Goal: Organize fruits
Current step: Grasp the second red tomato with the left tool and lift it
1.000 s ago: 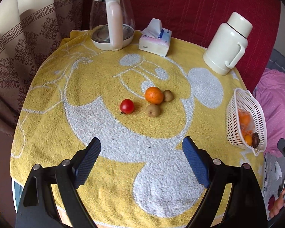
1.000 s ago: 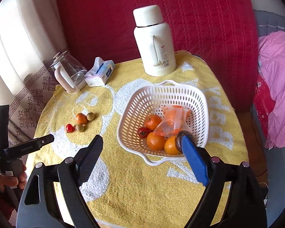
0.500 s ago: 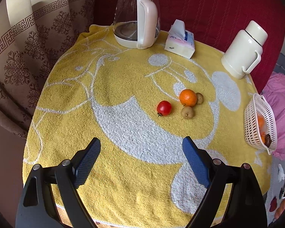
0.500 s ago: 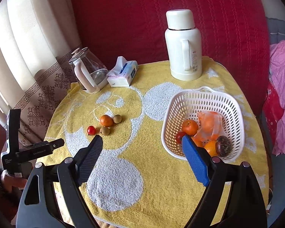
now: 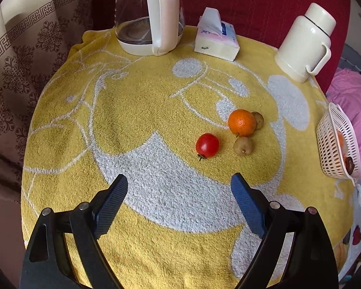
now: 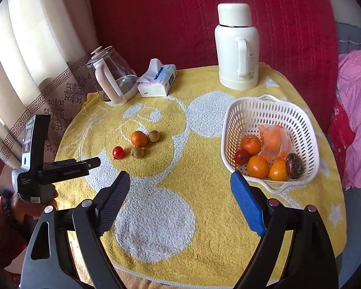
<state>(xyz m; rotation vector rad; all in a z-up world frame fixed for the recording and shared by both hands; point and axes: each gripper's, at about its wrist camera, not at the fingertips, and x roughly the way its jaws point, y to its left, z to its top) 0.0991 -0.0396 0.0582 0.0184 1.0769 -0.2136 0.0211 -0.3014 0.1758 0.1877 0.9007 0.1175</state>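
A red tomato [image 5: 207, 145], an orange [image 5: 241, 122] and two small brown fruits [image 5: 243, 146] lie together on the yellow towel [image 5: 132, 110]; they also show in the right wrist view, tomato [image 6: 118, 152] and orange [image 6: 139, 138]. My left gripper [image 5: 179, 200] is open and empty, just short of the tomato; it also shows in the right wrist view [image 6: 60, 168]. A white basket [image 6: 272, 110] holds several oranges, a tomato and a dark fruit. My right gripper [image 6: 180, 201] is open and empty, in front of the basket's left corner.
A glass kettle [image 5: 149, 14], a tissue pack [image 5: 215, 38] and a white thermos [image 5: 305, 43] stand along the table's far edge. A red cushion [image 6: 180, 19] is behind, curtains [image 5: 24, 48] to the left, pink cloth [image 6: 356, 110] to the right.
My left gripper has swung and come closer to the loose fruits. My right gripper has drawn back from the basket and turned left, bringing the loose fruits toward the middle of its view.
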